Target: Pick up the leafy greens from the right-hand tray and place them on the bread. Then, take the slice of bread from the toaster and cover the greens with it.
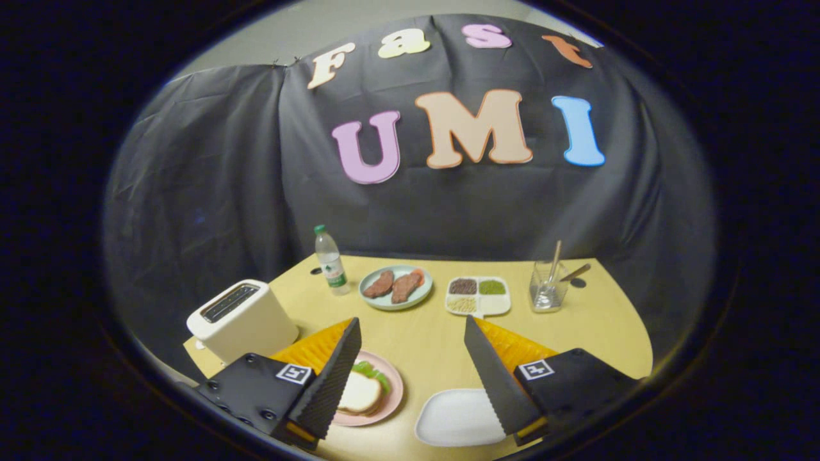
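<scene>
**Sandwich assembled, gripper empty**

Gripper view: the gripper [410,378] is seen at lower centre with fingers spread wide, nothing held between them. At lower left, partly hidden by the left finger, a pink plate [392,392] carries a slice of bread [359,394] laid over leafy greens [370,370]. A white tray [458,419] lies at lower centre. The toaster [242,318] is placed at left on the table [423,339].

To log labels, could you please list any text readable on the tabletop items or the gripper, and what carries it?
Water bottle label: too small and blurred to read.
Square markers on the gripper: black-and-white patterns, not words.
Other tabletop items: no text visible; the jaws stand open, holding nothing.
</scene>
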The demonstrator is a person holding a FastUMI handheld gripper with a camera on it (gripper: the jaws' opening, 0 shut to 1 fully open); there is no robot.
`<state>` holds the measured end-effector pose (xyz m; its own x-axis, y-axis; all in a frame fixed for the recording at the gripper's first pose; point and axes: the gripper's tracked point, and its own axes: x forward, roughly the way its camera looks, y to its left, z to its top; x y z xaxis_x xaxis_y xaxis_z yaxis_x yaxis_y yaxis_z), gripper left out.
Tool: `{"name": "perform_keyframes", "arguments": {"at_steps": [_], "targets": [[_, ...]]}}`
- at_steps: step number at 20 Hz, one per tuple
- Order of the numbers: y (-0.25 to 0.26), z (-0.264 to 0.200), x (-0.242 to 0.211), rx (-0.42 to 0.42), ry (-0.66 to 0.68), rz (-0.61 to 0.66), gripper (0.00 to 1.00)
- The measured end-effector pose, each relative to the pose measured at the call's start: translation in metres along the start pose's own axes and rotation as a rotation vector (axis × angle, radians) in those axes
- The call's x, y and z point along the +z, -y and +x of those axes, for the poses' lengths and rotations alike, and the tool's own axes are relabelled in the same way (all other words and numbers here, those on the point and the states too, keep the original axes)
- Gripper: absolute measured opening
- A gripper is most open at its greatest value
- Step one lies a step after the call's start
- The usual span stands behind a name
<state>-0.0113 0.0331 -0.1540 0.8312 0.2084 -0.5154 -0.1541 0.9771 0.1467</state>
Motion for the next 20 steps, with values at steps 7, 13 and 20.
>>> {"name": "perform_keyframes", "arguments": {"at_steps": [7,13,20], "targets": [[0.025,-0.016,0.057,-0.069,0.219,-0.041,1.0],[0.04,-0.025,0.08,-0.112,0.316,-0.057,1.0],[0.05,-0.034,0.09,-0.131,0.35,-0.06,1.0]]}}
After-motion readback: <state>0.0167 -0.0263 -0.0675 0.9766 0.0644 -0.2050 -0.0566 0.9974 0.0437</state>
